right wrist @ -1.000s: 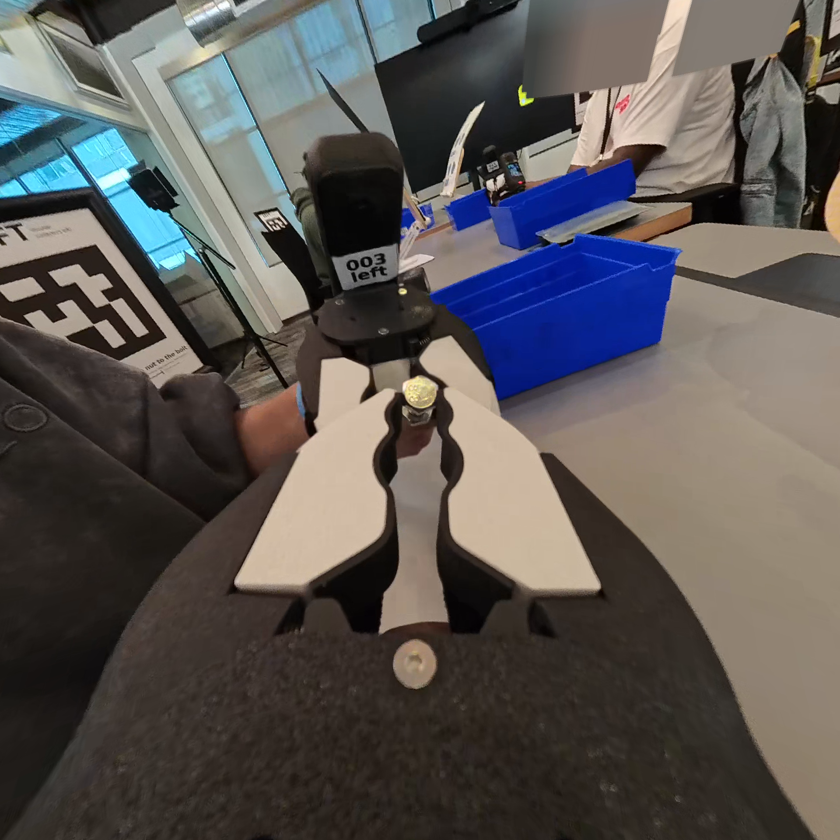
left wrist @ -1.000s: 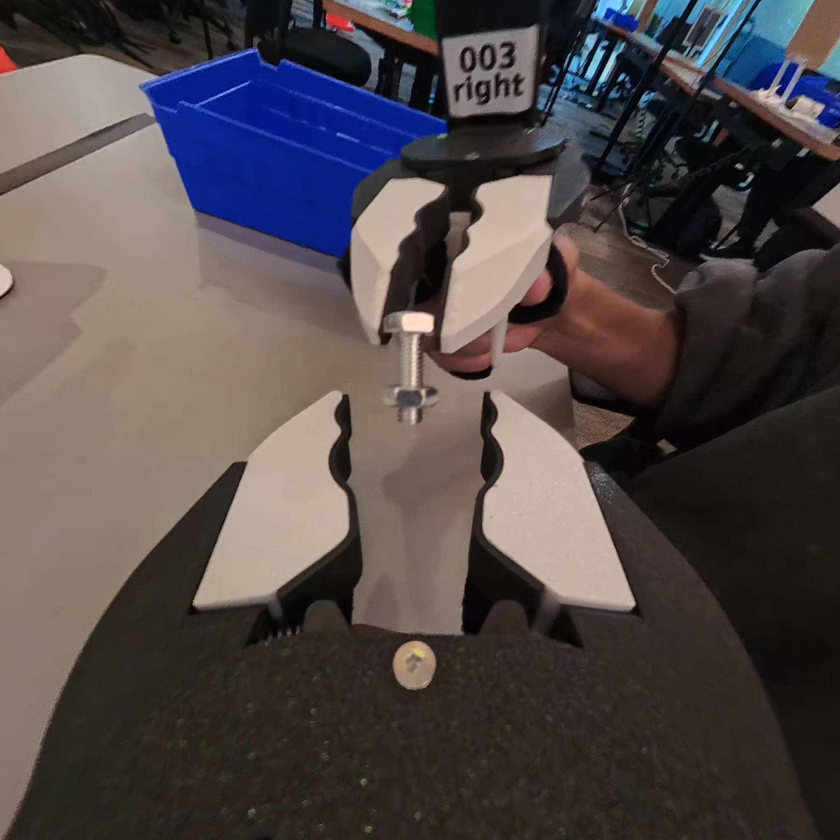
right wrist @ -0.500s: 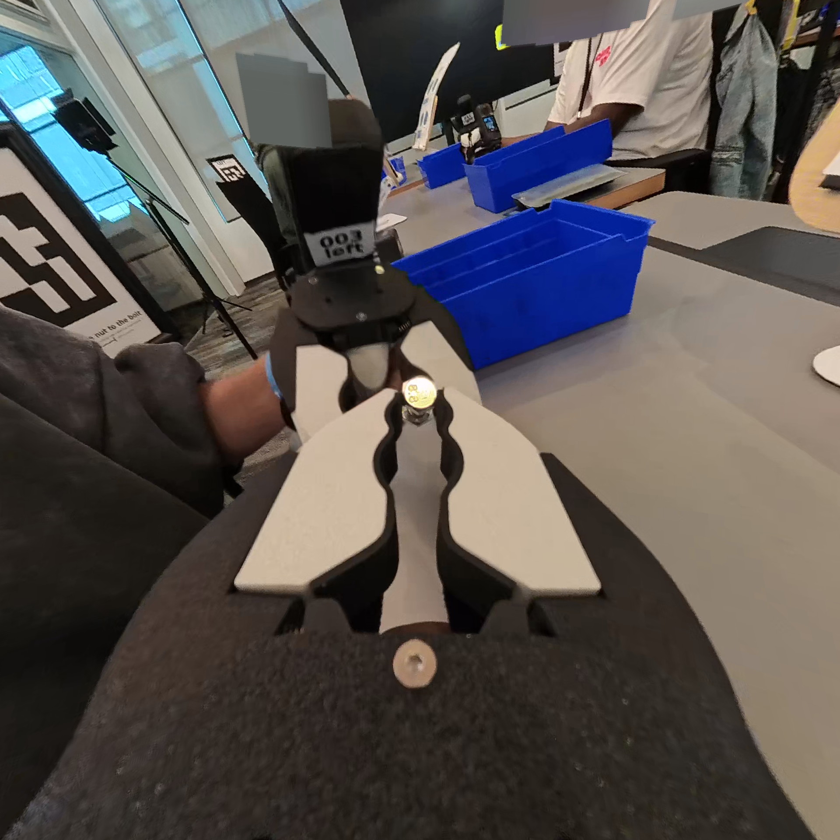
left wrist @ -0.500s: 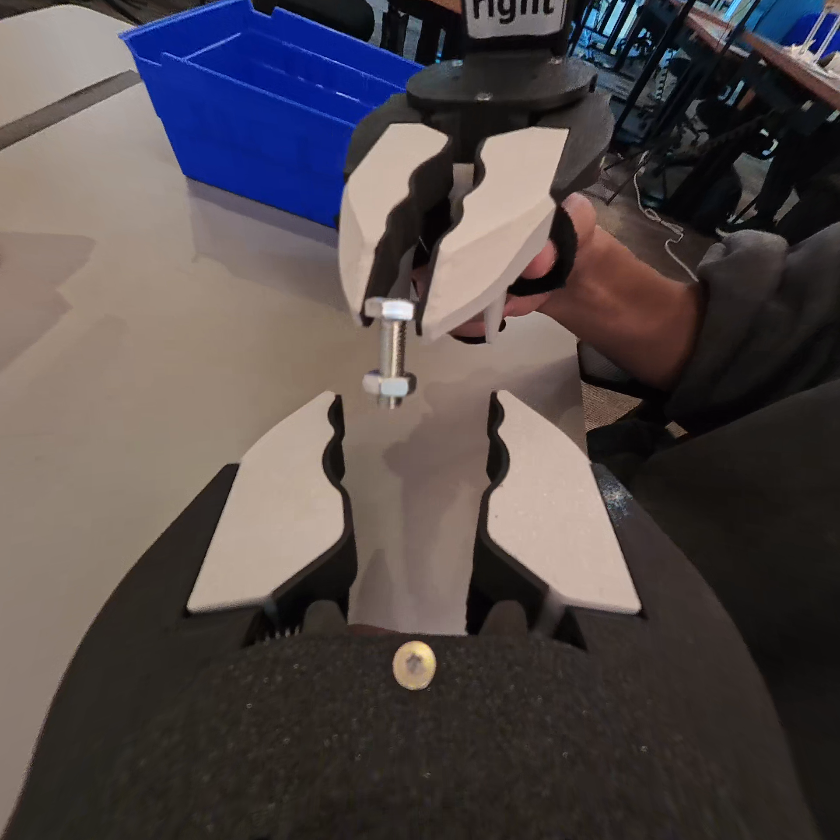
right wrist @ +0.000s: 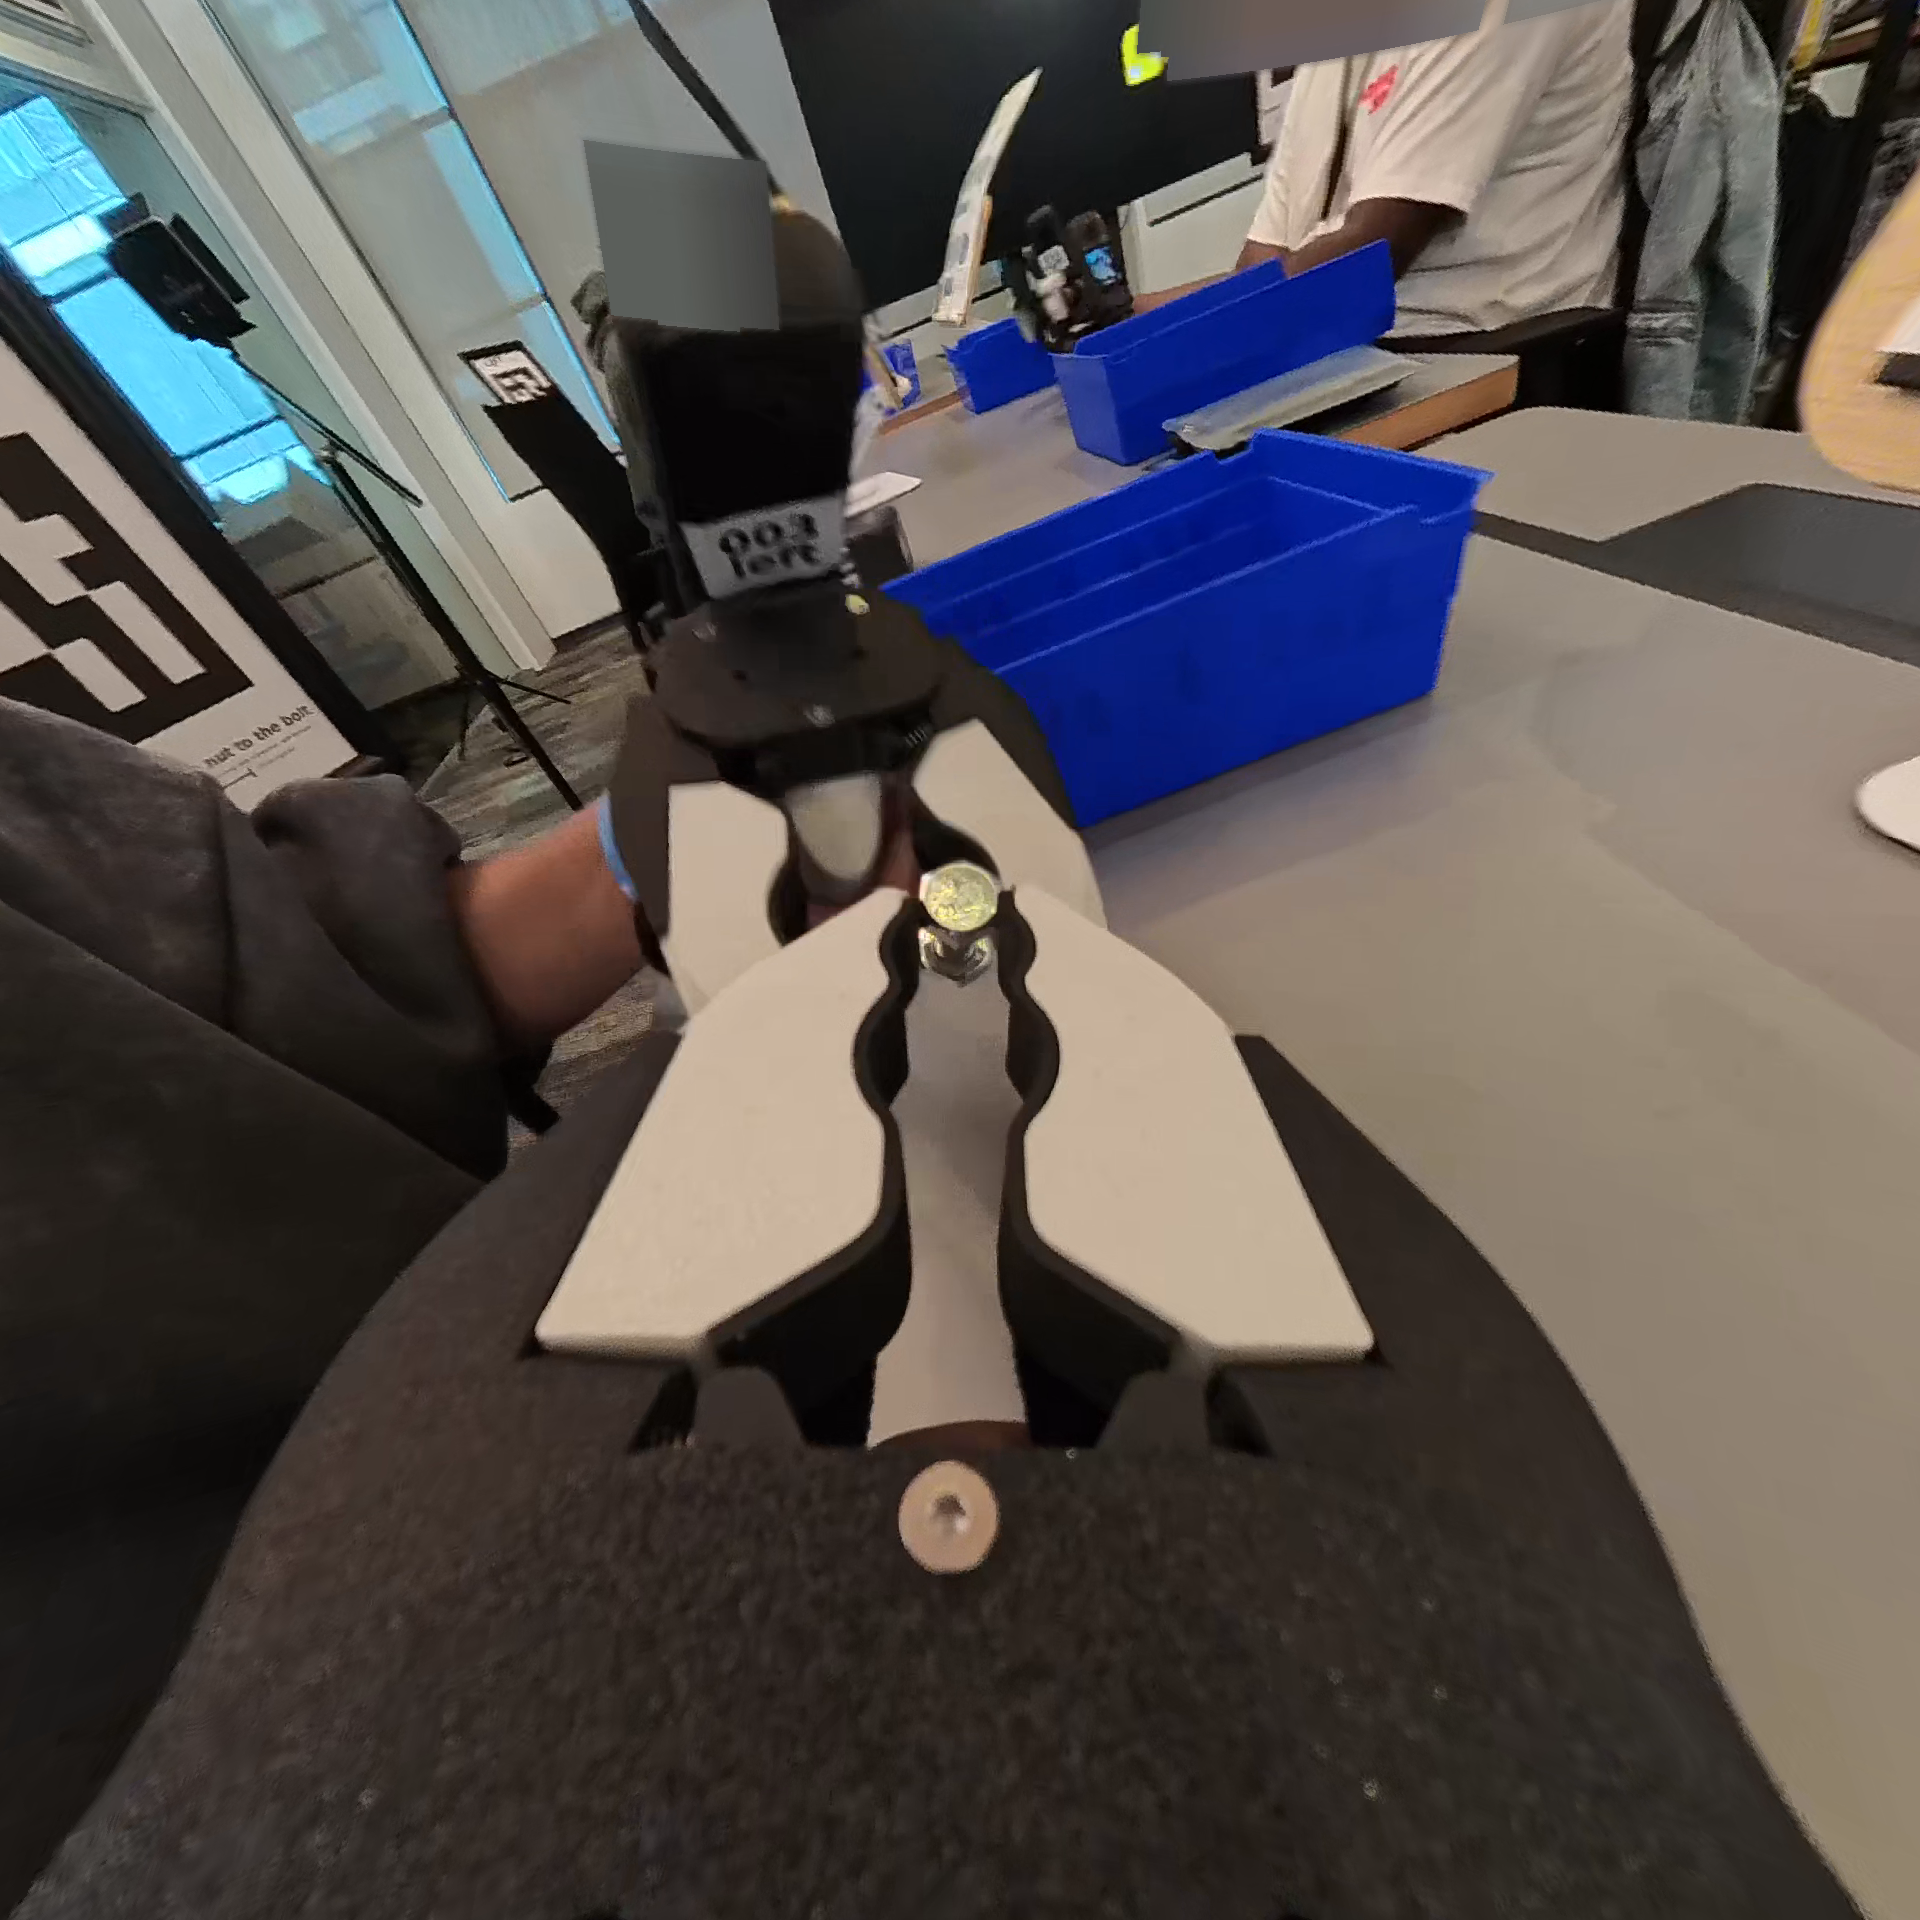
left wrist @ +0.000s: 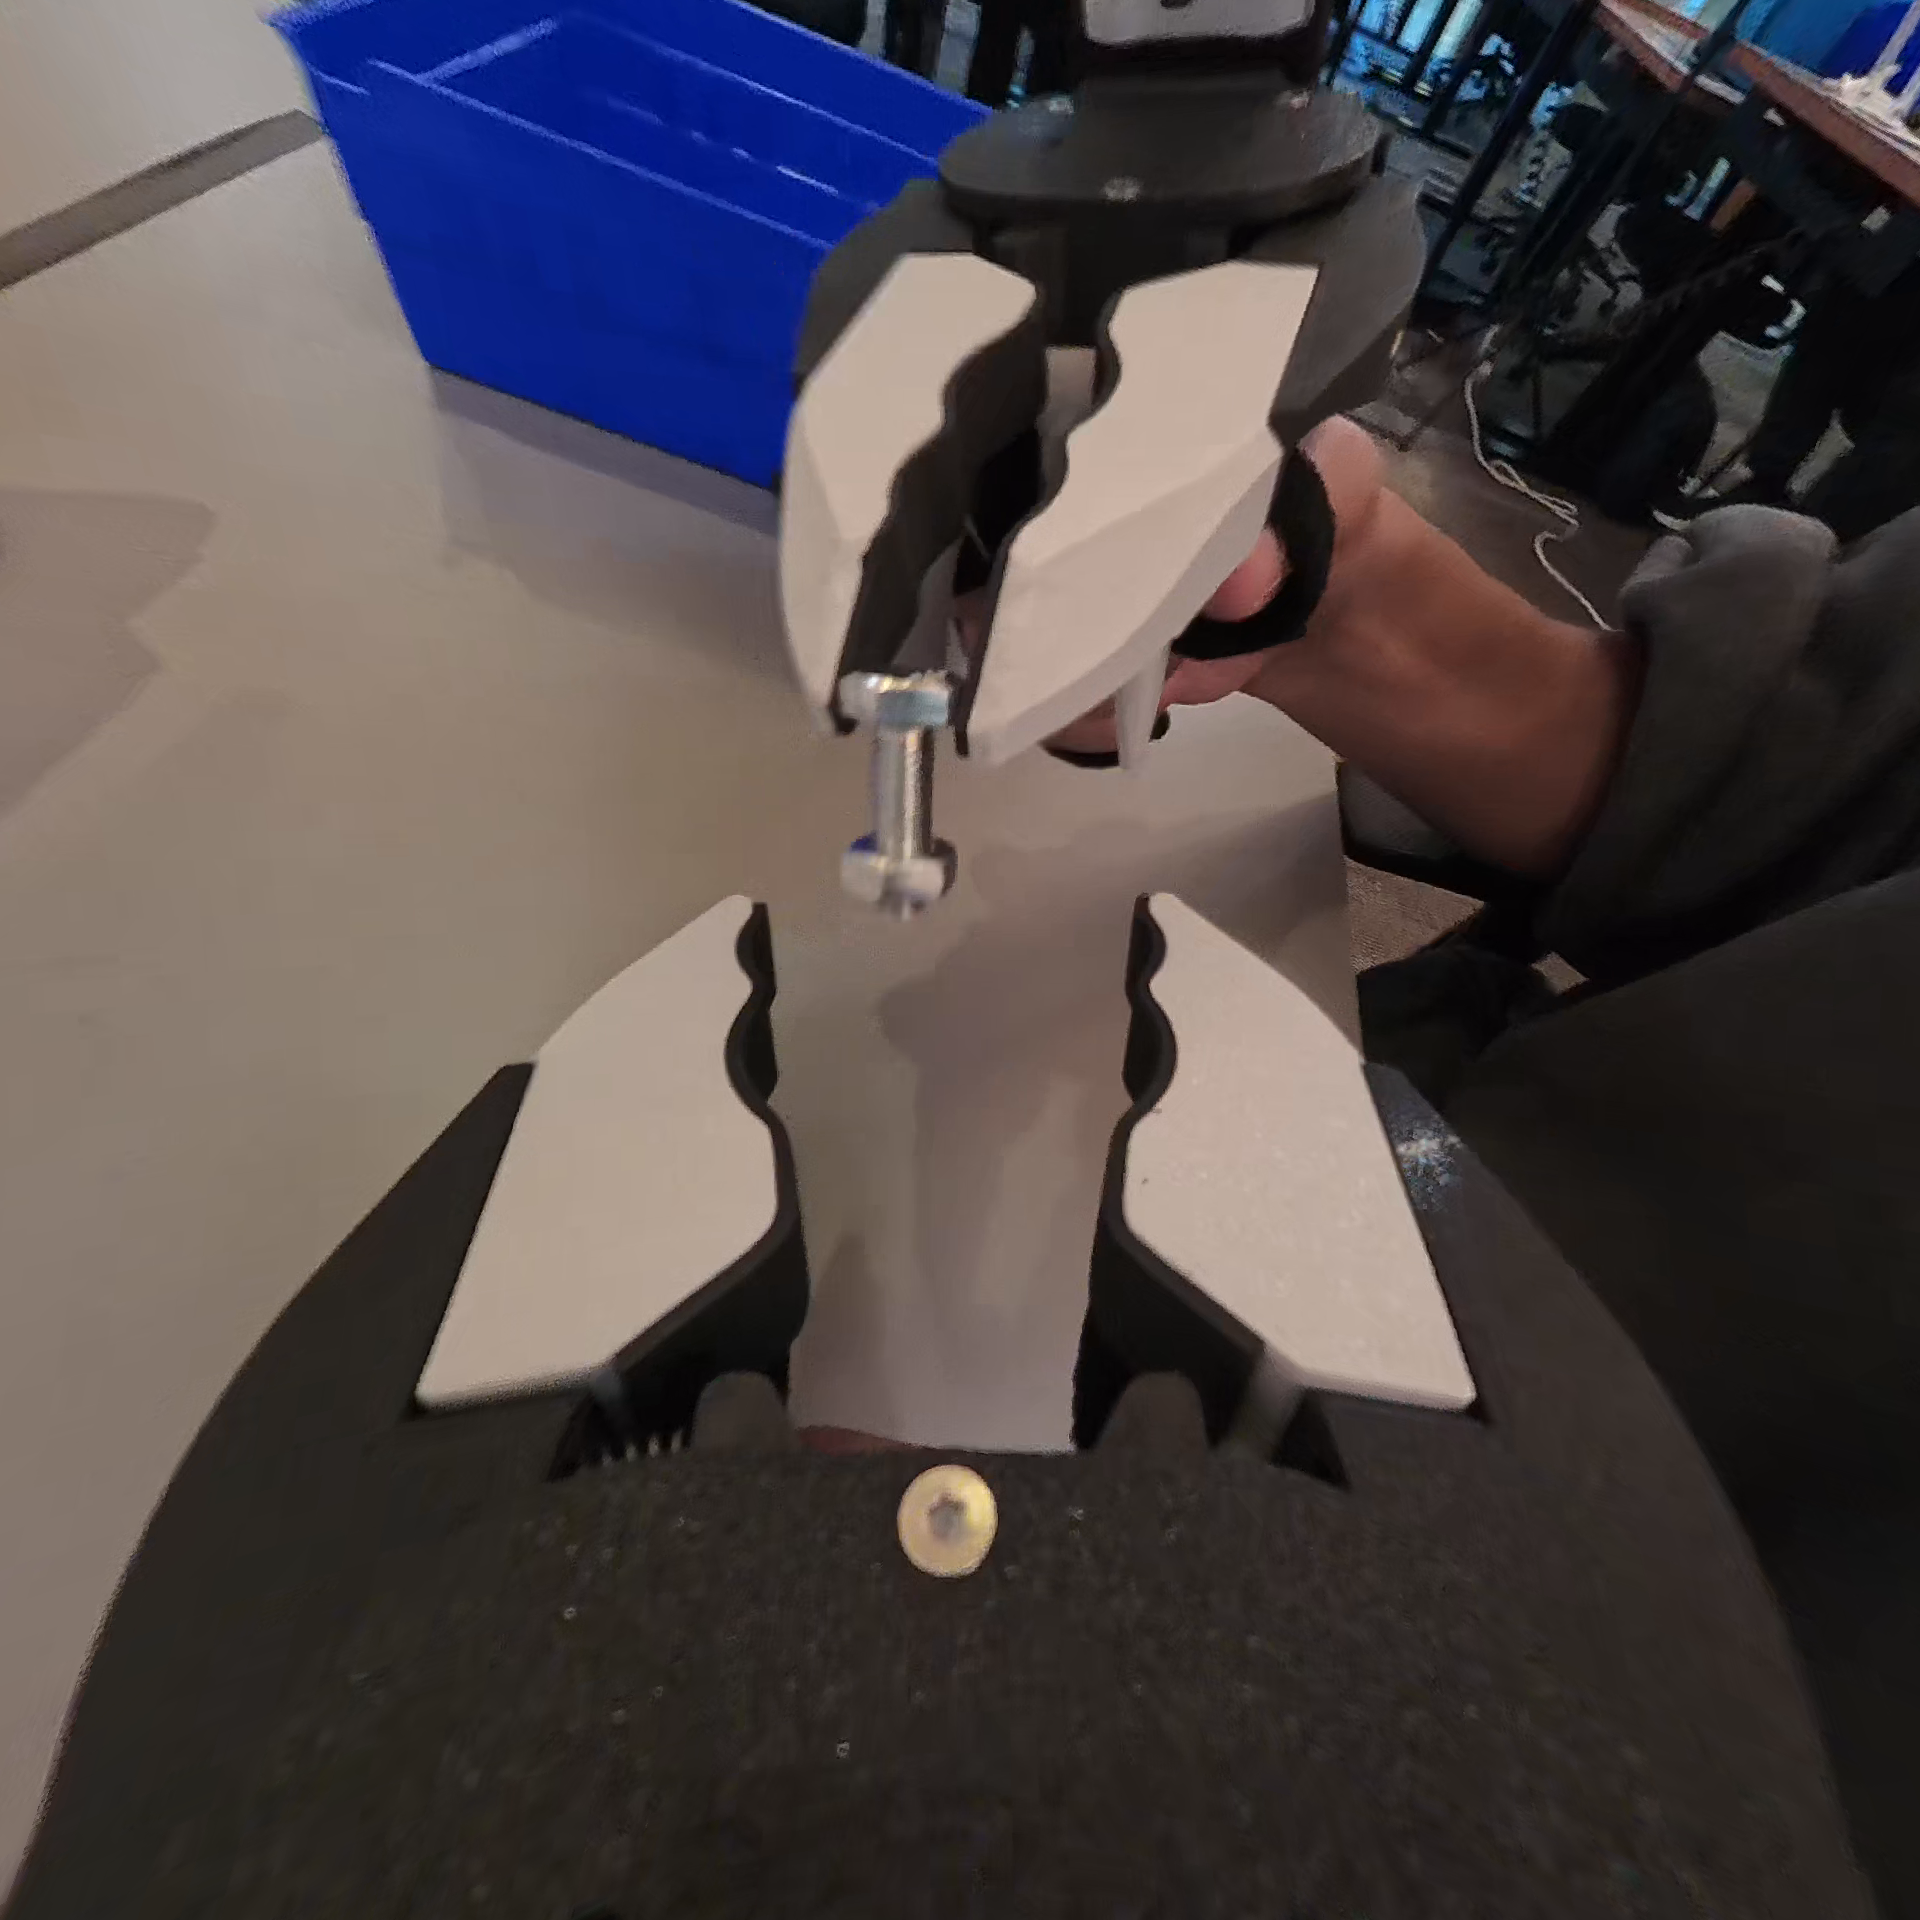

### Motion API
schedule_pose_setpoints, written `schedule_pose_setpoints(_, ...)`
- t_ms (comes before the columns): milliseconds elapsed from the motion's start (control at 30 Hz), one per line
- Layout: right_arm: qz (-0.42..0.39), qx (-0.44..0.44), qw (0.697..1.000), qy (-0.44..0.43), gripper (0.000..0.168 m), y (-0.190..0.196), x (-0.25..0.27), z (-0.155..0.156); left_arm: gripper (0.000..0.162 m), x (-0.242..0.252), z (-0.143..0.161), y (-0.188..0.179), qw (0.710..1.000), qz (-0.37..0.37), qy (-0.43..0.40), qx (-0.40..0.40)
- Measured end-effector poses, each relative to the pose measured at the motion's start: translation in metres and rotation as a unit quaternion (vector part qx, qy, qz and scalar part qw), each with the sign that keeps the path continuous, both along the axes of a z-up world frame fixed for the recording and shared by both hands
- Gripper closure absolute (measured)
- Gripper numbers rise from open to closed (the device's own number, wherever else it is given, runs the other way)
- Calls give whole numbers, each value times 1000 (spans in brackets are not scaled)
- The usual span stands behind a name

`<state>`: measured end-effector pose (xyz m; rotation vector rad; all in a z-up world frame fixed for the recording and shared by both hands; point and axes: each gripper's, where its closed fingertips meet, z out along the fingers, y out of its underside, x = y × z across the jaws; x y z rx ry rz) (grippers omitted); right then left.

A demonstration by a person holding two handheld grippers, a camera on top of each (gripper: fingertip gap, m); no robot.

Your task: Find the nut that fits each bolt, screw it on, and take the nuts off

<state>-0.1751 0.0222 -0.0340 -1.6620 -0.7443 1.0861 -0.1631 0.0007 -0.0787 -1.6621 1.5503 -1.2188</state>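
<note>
The right claw (left wrist: 902, 717) with its bolt (left wrist: 899, 795) has drawn nearer and tilted, now blurred

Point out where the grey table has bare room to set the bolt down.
Bare table lies left of the left gripper, from the blue bin back toward the camera. In the right wrist view, more bare top runs right of the right gripper. It is crowded in the middle, where the bolt and nut hang between the grippers.
</note>
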Motion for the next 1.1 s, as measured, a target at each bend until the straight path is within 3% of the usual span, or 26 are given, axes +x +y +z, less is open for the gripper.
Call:
schedule_pose_setpoints(200, -18, -13, 1000, -15, 154, 8, 9, -12, 97, -10, 24, 2, 999, 4, -35, -2)
schedule_pose_setpoints(433, 6, -1, 1000, -1, 154, 0, -14, -4, 89, 4, 1, -2, 1000, 0, 2, 15)
schedule_pose_setpoints(600, -29, -4, 1000, -1, 154, 9, 12, -5, 90, -13, 11, 15, 1000, 26, -12, -1)
schedule_pose_setpoints(700, -32, -7, 999, -1, 154, 12, 11, -8, 91, -7, 20, 3, 999, 6, -31, -13)
schedule_pose_setpoints(933, -9, 9, 1000, -3, 154, 2, -10, 0, 87, 9, -1, -8, 1000, -8, -4, -4)
schedule_pose_setpoints(1100, -38, -5, 999, -10, 154, 12, 12, -9, 87, -6, 13, 8, 1000, 19, -18, -4)
